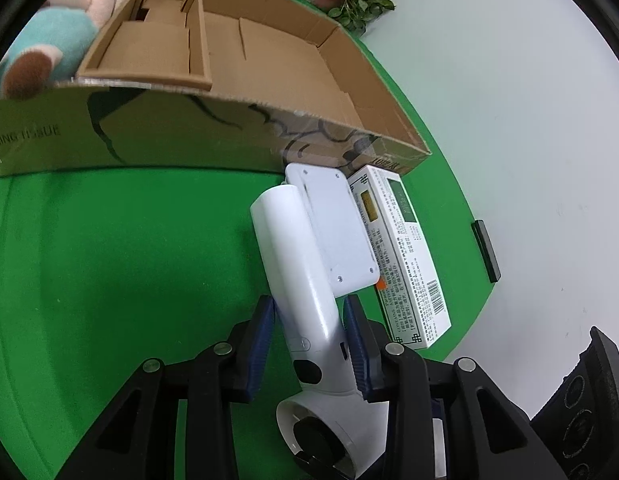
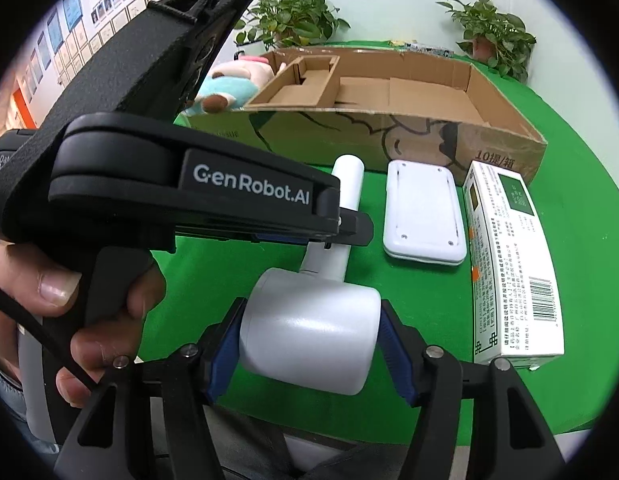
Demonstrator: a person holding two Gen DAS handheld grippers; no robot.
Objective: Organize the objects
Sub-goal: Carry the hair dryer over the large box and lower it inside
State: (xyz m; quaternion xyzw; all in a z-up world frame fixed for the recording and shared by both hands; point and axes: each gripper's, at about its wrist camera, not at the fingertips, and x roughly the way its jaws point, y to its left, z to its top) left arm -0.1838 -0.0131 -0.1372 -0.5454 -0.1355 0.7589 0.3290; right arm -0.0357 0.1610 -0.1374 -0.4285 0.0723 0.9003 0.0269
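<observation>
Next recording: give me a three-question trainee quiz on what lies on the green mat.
1. True or false: the medicine box lies inside the cardboard box.
2. What sits between the right claw's fingers? A) the dryer's barrel B) the dryer's handle C) the flat white device
3. Fill in: the flat white device lies between the dryer and the ____.

Key: 1 false, it lies on the mat in front; 2 A; 3 medicine box.
</observation>
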